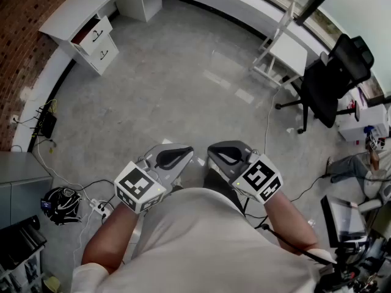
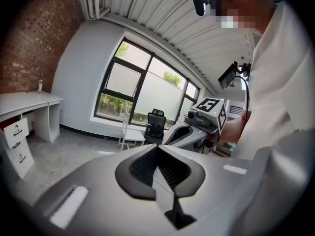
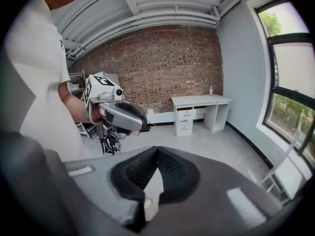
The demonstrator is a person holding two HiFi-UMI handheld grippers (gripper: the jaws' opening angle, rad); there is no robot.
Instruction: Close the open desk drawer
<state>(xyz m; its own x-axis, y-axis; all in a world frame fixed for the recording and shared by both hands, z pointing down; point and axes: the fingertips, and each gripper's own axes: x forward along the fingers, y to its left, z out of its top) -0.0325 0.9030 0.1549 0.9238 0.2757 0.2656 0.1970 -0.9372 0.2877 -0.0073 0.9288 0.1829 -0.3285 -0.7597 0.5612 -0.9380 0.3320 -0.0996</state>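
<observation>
At the head view's upper left, the white desk's (image 1: 85, 5) top drawer (image 1: 91, 33) juts open, reddish-dark inside, well apart from the left gripper (image 1: 174, 157) and right gripper (image 1: 227, 156), both pinched together on nothing.

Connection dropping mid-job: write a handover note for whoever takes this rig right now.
Left claw: shut, empty, held in front of the chest.
Right claw: shut, empty, beside the left one.
Drawer: top one under the desk by the brick wall, pulled open, far from both claws.
Done: nothing; the drawer is not yet reached.
Left: walk to the desk and push the drawer shut.
</observation>
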